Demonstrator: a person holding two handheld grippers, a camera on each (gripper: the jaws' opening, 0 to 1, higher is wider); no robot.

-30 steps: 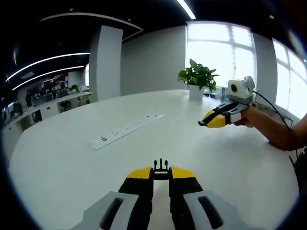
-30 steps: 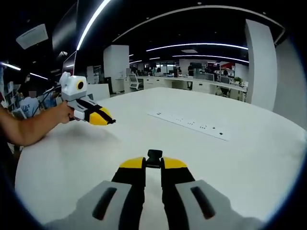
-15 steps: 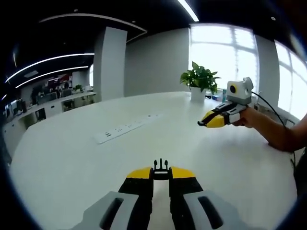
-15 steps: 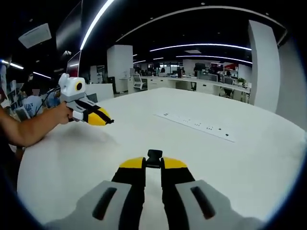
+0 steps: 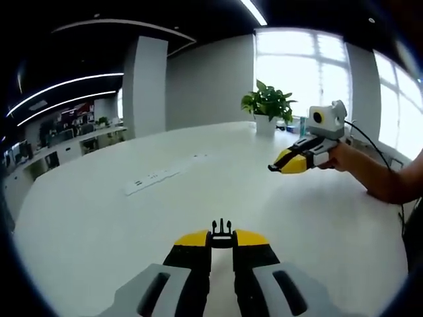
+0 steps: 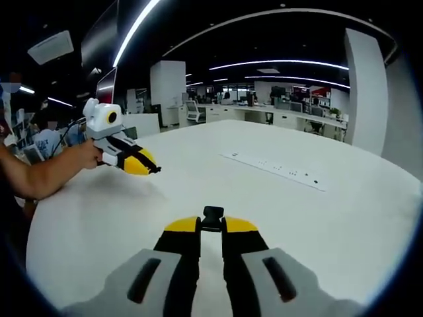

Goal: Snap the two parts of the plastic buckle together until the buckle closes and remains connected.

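In the left gripper view, my left gripper point(image 5: 222, 239) is shut on a black pronged buckle half point(image 5: 222, 231) that sticks up between its yellow tips. My right gripper point(image 5: 272, 168) comes in from the right there, held by a hand and raised above the white table point(image 5: 99, 224). In the right gripper view, my right gripper point(image 6: 211, 228) is shut on the black socket buckle half point(image 6: 212, 216). My left gripper point(image 6: 156, 170) shows at the left of that view, held by a hand, its tips closed. The two buckle halves are well apart.
A flush power-socket strip point(image 5: 151, 180) lies in the table's middle, also seen as the strip point(image 6: 276, 170). A potted plant point(image 5: 266, 109) stands at the far edge by the windows. A person's forearm point(image 5: 383, 178) reaches in. Office desks stand behind point(image 6: 291, 119).
Both views have shifted slightly with the hands. The grippers have drawn a little closer to each other; both stay shut on their buckle halves.
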